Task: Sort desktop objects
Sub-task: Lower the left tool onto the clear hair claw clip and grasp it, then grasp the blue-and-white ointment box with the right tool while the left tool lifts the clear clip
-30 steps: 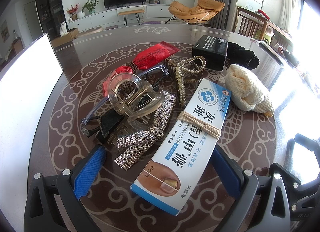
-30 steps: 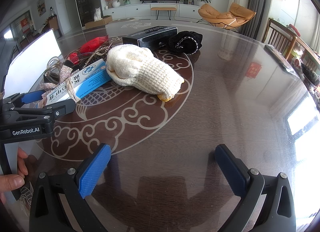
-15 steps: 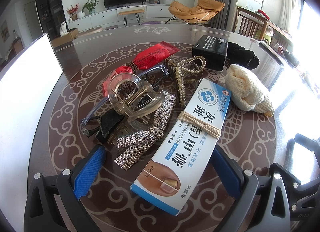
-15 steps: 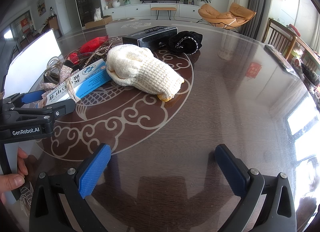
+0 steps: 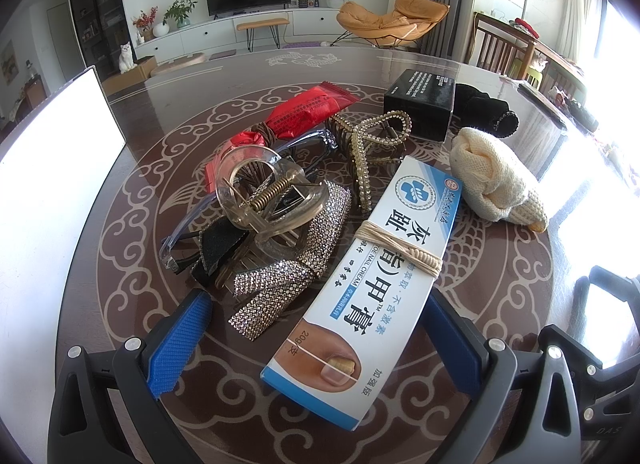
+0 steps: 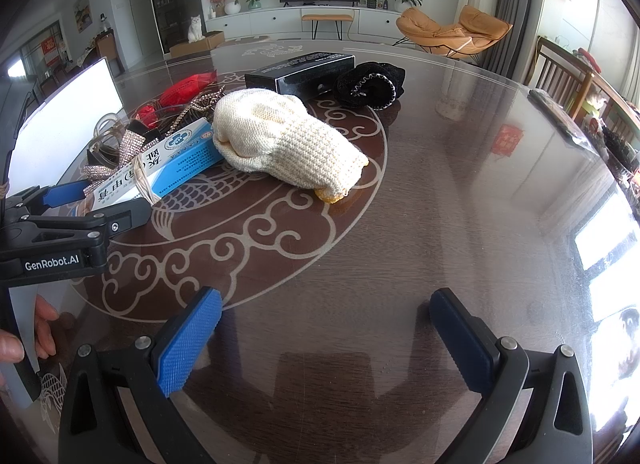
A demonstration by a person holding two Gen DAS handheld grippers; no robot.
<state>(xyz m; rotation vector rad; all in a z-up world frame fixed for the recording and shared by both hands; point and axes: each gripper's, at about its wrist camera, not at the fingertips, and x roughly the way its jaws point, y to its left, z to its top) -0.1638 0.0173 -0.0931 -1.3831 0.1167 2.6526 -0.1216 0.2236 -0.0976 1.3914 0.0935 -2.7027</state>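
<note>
My left gripper (image 5: 316,340) gapes around the cream box (image 5: 368,288), its near end hiding the desk (image 5: 500,272). My right gripper (image 6: 324,328) gapes over bare glass; hair clips (image 5: 280,220) tangle indistinctly.

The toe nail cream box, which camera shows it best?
The left wrist view: the toe nail cream box lies full length between the open left gripper fingers, label and rubber band readable. The right wrist view shows it small, foreshortened, partly behind the cream knitted glove.
</note>
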